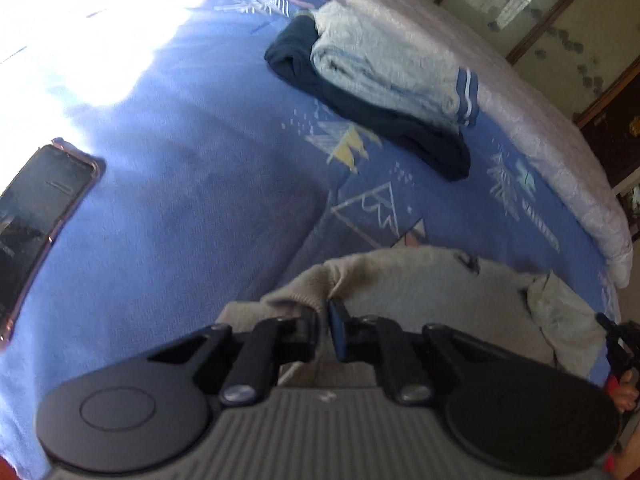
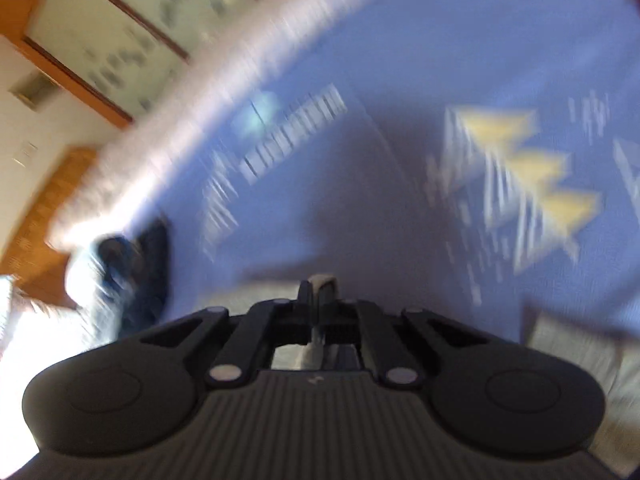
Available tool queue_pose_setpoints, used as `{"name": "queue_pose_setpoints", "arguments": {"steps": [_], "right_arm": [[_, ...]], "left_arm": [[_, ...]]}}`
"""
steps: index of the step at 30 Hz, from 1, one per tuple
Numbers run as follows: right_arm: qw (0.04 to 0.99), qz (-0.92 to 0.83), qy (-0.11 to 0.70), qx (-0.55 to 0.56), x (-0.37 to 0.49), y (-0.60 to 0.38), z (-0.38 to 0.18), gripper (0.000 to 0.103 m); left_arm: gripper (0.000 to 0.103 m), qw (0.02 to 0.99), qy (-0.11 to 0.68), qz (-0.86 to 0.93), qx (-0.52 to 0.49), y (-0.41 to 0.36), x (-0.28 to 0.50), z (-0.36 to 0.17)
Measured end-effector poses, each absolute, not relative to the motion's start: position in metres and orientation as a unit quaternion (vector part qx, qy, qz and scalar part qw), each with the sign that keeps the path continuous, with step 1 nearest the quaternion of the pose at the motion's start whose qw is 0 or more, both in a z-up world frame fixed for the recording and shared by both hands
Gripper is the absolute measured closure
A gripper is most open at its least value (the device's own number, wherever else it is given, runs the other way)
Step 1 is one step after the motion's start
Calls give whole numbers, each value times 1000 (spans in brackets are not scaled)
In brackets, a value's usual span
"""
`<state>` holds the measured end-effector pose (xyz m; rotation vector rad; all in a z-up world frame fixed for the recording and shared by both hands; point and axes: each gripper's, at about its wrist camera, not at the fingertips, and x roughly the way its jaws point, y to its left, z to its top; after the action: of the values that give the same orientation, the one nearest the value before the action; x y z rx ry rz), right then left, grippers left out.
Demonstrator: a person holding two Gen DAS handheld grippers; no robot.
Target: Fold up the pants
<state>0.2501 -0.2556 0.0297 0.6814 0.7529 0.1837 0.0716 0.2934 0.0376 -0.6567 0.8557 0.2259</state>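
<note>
Beige-grey pants [image 1: 420, 284] lie bunched on the blue bedspread [image 1: 192, 184] at the lower right of the left wrist view. My left gripper [image 1: 325, 320] is shut on a pinched fold at their near edge. In the blurred right wrist view, my right gripper [image 2: 320, 286] is shut on a thin strip of the same beige pants [image 2: 321, 280], and more of the cloth shows at the lower right [image 2: 576, 356]. The right gripper also peeks in at the right edge of the left wrist view [image 1: 618, 340].
A dark phone [image 1: 36, 224] lies on the bed at the left. Folded clothes, light blue [image 1: 384, 76] over navy [image 1: 400, 128], are stacked farther back beside a pale quilt [image 1: 520, 112] along the bed's far side. A wooden-framed cabinet [image 1: 560, 12] stands beyond.
</note>
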Motion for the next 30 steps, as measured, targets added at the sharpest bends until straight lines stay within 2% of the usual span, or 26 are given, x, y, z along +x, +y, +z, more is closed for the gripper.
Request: {"name": "queue_pose_setpoints", "arguments": {"steps": [4, 7, 10, 11, 12, 13, 14, 15, 17, 19, 20, 23, 27, 29, 30], "right_arm": [[906, 98, 203, 357, 198, -302, 100, 98], [921, 75, 166, 345, 153, -337, 125, 98], [926, 44, 182, 329, 108, -364, 118, 98], [928, 25, 197, 316, 96, -370, 109, 94], [929, 5, 214, 302, 85, -375, 100, 93], [929, -19, 234, 287, 77, -380, 86, 90], [925, -41, 262, 272, 71, -385, 71, 77], [919, -64, 292, 258, 66, -389, 58, 69], [901, -110, 331, 257, 51, -402, 36, 68], [895, -119, 322, 285, 33, -415, 30, 68], [898, -123, 313, 285, 28, -418, 33, 68], [914, -116, 295, 252, 32, -416, 49, 67], [931, -42, 297, 209, 78, -397, 66, 65], [934, 11, 322, 154, 109, -373, 64, 59], [932, 21, 337, 129, 121, -363, 61, 59]], "left_arm": [[95, 863, 346, 112, -351, 322, 41, 74], [95, 864, 337, 107, -357, 330, 20, 80], [93, 860, 362, 120, -338, 328, 1, 71], [91, 857, 374, 119, -334, 325, -3, 64], [83, 853, 389, 117, -328, 323, -7, 56], [79, 848, 405, 116, -321, 321, -8, 49], [78, 841, 425, 121, -311, 318, -8, 41], [77, 835, 441, 126, -303, 316, -9, 35], [70, 835, 448, 124, -296, 314, -14, 32], [48, 839, 438, 125, -297, 318, -17, 38], [45, 843, 428, 129, -300, 322, -20, 43], [43, 847, 411, 136, -308, 330, -12, 53], [42, 848, 422, 129, -294, 322, 9, 47], [45, 846, 438, 129, -275, 312, 18, 39], [52, 845, 446, 132, -264, 308, 22, 34]]}}
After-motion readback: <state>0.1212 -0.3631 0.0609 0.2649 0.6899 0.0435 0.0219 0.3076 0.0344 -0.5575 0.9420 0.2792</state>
